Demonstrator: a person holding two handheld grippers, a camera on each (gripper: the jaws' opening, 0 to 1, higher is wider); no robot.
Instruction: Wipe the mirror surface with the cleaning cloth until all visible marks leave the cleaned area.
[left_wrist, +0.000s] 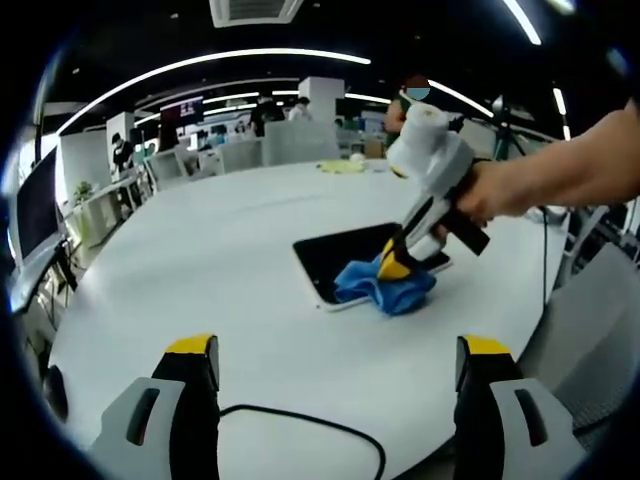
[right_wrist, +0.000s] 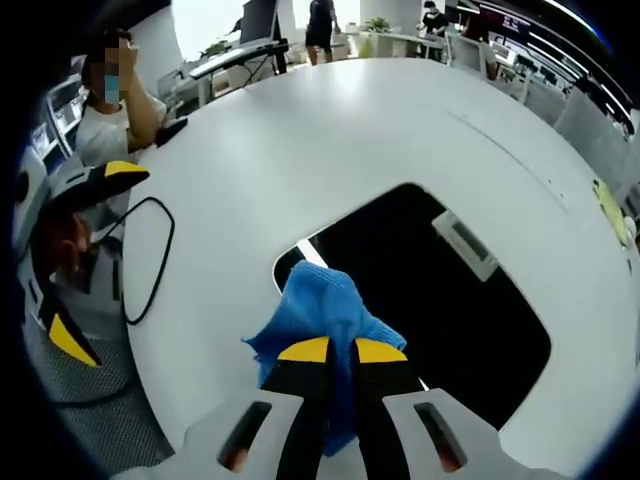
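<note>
blue cloth (right_wrist: 318, 312), dark mirror (right_wrist: 450, 300), white table (left_wrist: 200, 270), black cable (left_wrist: 300, 425), yellow-tipped black jaws

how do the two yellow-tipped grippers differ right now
The left gripper has its jaws spread wide and holds nothing; the right gripper is pinched shut on the crumpled blue cleaning cloth. The left gripper hangs back over the white round table, while the right gripper presses the cloth onto the dark rectangular mirror. Both have yellow-tipped black jaws on grey bodies.
</note>
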